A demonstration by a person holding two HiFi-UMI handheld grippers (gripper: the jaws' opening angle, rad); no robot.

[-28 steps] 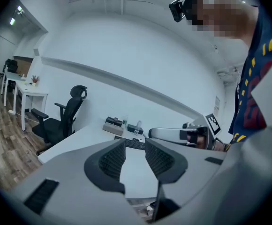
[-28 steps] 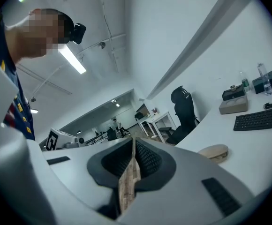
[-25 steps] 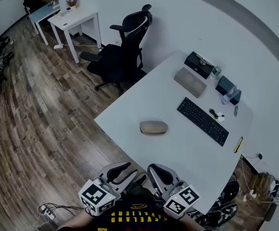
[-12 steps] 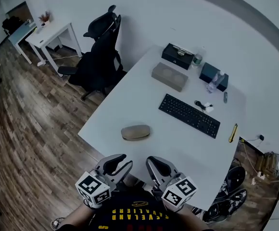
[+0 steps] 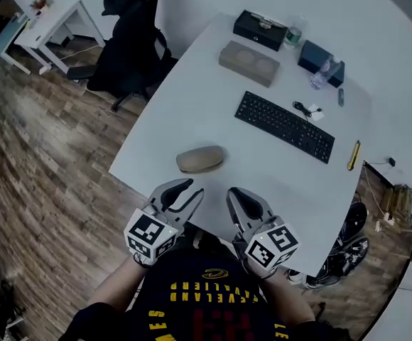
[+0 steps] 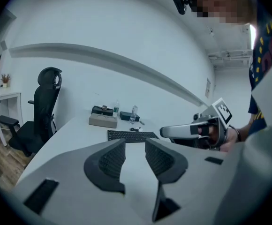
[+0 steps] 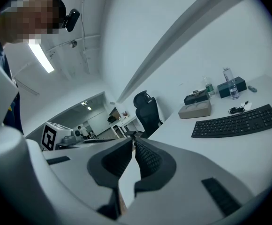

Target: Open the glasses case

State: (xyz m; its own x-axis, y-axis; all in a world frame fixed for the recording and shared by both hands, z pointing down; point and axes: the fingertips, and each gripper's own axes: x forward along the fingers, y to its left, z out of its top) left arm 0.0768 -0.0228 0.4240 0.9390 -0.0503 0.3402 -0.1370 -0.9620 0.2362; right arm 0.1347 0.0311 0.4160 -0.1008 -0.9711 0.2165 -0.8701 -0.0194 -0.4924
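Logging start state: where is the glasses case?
Head view: the glasses case lies by the table's near edge, just ahead of the left gripper.

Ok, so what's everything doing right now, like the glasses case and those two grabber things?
Tan oval glasses case: closed, lying on the white table, untouched.
Left gripper: jaws open, nothing between them.
Right gripper: jaws shut, empty.
Black keyboard: flat on the table.
Black office chair: nobody in it.
Clear plastic bottle: standing upright.

One glasses case [image 5: 200,159], one keyboard [image 5: 284,126], two bottles [image 5: 295,33] [image 5: 323,73], three boxes [image 5: 248,62] [image 5: 261,29] [image 5: 317,53] (two dark), one chair [image 5: 131,48].
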